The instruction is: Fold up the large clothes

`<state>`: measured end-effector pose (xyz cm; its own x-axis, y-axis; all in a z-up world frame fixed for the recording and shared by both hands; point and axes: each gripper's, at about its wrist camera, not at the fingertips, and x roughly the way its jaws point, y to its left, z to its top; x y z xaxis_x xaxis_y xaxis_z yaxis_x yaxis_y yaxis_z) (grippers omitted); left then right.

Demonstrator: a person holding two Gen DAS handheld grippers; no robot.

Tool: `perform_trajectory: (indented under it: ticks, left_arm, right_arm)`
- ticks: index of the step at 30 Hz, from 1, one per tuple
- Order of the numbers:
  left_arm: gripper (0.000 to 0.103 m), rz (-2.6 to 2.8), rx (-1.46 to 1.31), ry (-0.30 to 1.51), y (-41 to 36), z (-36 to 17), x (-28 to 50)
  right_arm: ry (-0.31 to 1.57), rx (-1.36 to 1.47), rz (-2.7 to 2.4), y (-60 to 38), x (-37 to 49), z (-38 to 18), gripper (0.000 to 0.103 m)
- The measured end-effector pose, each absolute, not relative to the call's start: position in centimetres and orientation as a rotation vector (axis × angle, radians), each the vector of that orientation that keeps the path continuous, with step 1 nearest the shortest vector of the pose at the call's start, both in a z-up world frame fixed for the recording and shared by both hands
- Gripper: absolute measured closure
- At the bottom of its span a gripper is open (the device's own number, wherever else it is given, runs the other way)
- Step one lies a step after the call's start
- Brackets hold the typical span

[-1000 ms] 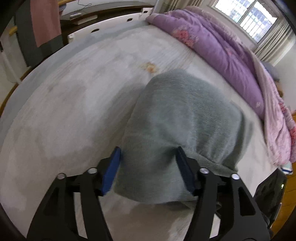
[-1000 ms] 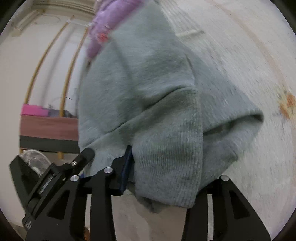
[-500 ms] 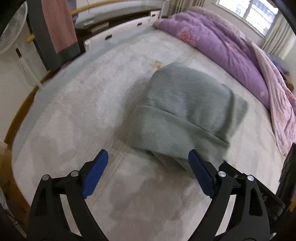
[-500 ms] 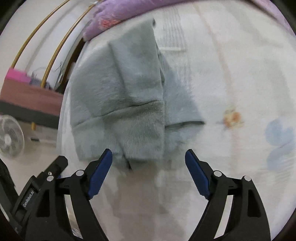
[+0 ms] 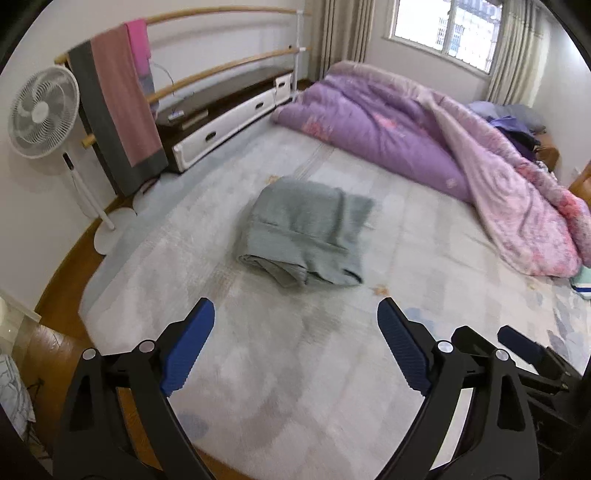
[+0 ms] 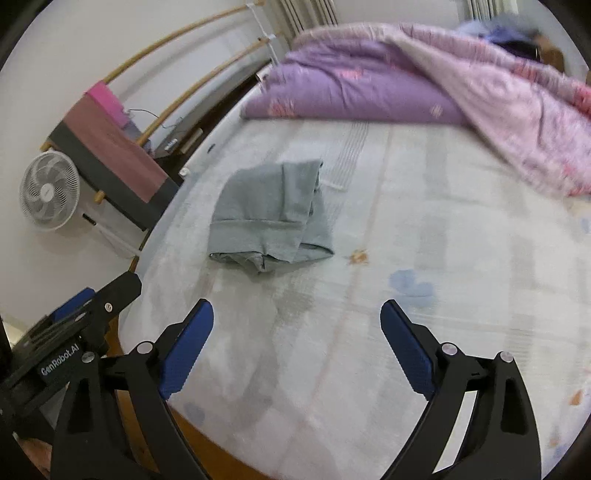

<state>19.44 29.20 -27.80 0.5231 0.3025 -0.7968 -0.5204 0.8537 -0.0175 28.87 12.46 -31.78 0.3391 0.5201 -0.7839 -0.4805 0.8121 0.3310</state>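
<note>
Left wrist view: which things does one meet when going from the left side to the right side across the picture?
White fan → pink and grey cloth on the rail → folded grey garment on the bed → purple quilt.

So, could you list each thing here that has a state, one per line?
Left gripper: open, empty, above the bed.
Right gripper: open, empty.
Grey garment: folded, lying on the bed, not held.
Quilt: bunched along the far side.
Window: curtains drawn back.
Towel: hanging over a rail.
Fan: upright; running or not, cannot tell.
</note>
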Motion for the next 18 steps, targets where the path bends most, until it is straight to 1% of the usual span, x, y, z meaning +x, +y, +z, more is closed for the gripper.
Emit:
perform_trajectory:
  ticks: [8, 18]
  left_arm:
    - [0.012, 0.477, -0.196, 0.792, 22.1, -19.5, 14.1]
    - [0.012, 0.416, -0.134, 0.715, 18.7, -12.7, 10.4]
  right_arm:
    - [0.891, 0.007, 0.662, 5.8, 22.1, -22.8, 0.014]
    - [0.804, 0.022, 0.610, 2.1, 16.6, -15.4, 0.014]
